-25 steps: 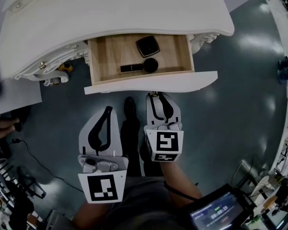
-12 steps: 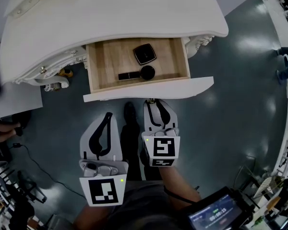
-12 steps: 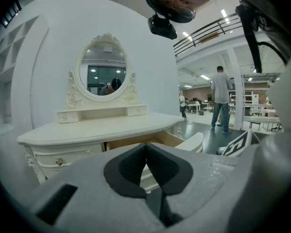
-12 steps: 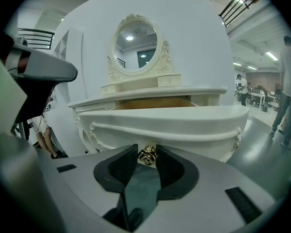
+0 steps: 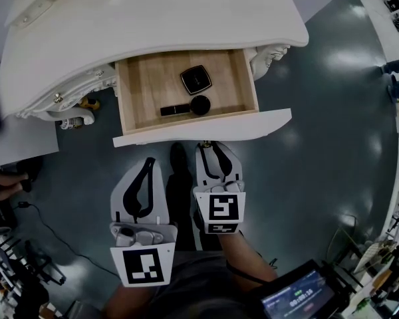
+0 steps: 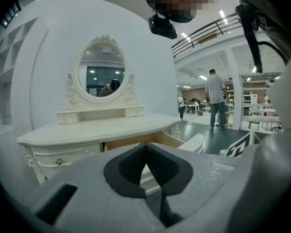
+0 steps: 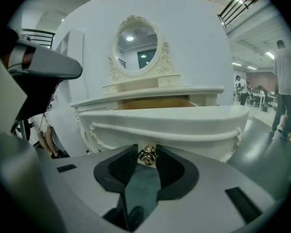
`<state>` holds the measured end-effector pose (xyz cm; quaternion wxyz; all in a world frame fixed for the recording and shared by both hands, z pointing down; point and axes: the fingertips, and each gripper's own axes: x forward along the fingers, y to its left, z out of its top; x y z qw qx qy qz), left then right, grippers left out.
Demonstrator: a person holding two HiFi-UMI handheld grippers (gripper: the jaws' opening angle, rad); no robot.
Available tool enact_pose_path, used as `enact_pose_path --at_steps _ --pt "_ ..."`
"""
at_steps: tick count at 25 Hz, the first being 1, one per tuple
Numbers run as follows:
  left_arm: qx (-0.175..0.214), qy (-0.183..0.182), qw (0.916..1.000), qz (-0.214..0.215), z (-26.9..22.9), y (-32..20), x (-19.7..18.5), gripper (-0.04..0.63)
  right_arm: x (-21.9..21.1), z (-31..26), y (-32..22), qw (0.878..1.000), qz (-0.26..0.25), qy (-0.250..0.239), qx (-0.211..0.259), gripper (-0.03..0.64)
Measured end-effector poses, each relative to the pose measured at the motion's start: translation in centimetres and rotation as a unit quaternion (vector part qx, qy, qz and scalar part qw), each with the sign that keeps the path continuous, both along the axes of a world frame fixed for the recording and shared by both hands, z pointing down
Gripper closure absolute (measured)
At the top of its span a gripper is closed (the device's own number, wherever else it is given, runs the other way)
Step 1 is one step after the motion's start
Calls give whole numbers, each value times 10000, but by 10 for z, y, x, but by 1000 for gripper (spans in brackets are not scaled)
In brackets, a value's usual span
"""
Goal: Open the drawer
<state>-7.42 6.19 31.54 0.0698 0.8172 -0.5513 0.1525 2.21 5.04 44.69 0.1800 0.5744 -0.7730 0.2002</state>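
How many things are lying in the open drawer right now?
3: a square black case in the middle of the drawer; a round black piece nearer the front; a slim black stick left of it, perhaps joined. More may hide under the tabletop.
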Motion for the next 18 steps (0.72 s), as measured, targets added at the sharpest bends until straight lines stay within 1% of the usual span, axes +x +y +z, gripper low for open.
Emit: enact_pose_path --at_steps 11,18 --pt "57 62 10000 27 -3 11 0 580 2 0 14 10000 35 27 -5 500" --pt "-5 16 10000 63 1 19 -2 580 2 -1 20 10000 61 31 31 502"
